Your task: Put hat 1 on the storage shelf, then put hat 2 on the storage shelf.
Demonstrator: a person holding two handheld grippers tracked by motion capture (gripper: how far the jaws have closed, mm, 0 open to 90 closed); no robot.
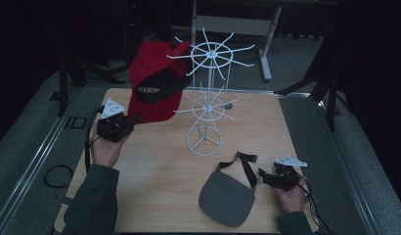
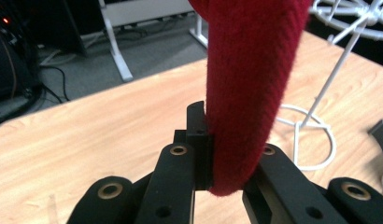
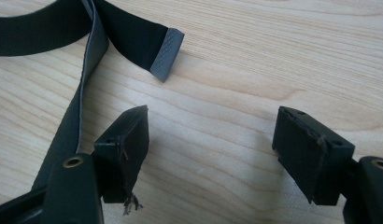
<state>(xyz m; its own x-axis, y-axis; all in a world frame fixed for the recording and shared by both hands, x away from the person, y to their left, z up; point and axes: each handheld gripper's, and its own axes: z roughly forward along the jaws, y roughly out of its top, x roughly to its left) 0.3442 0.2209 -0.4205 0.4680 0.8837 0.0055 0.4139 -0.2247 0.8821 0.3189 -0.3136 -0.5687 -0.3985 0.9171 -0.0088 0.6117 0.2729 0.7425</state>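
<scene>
A red cap [image 1: 152,81] with a black underside hangs against the white wire rack [image 1: 208,98] at the upper left of the table. My left gripper [image 1: 131,120] is shut on the cap's lower rim; in the left gripper view the red brim [image 2: 248,93] runs down between the closed jaws. A grey visor [image 1: 227,198] with a dark strap [image 1: 246,166] lies flat on the wooden table [image 1: 159,166] near the front. My right gripper [image 1: 263,175] sits open just right of the visor, low over the wood, with the strap end [image 3: 166,55] ahead of its jaws.
The rack's round base [image 1: 204,142] stands mid-table with spokes spreading at two levels. A metal desk frame [image 1: 267,44] stands behind the table. Cables [image 1: 56,175] lie on the grey floor to the left. Bare wood lies between the rack and the visor.
</scene>
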